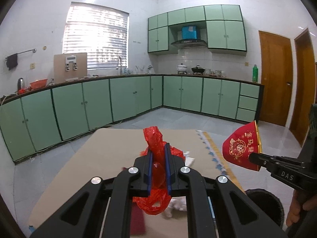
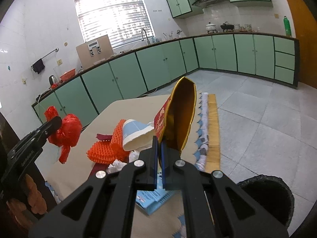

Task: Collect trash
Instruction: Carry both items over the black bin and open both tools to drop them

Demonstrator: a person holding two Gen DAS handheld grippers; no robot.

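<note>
Both grippers are loaded and clear of the counter (image 2: 103, 115): the left gripper (image 1: 158, 164) has its jaws clamped on the red plastic bag (image 1: 156, 148), which bunches up ahead of the jaws and hangs crumpled below them; the right gripper (image 2: 158, 158) has its jaws pinched nearly flat on the bottom edge of the red-and-gold paper cup (image 2: 178, 119), which stands up ahead of the jaws, open mouth tilted away. We judge the step in hand is carrying both pieces to the black bin (image 2: 265, 196), which sits low and right of the right jaws, beside the counter. To do it well we keep both grips tight, swing the cup over the bin mouth first since it's closer, and release only once it's fully above the rim; the cup grip is on a thin edge, so no fast wrist rolls. The bag is floppy, so we lift it high enough that the hanging tail doesn't drag the leftover pile: orange mesh pad (image 2: 107, 144), blue-and-white paper cup (image 2: 134, 132), crumpled tissue (image 2: 116, 164), blue leaflet (image 2: 152, 198) under the right jaws. Hard to read: bin interior is just dark and its far side is cut by the frame edge, a dark red item near the pile is mostly covered, and the left view's lower counter is blocked by the gripper body.
</note>
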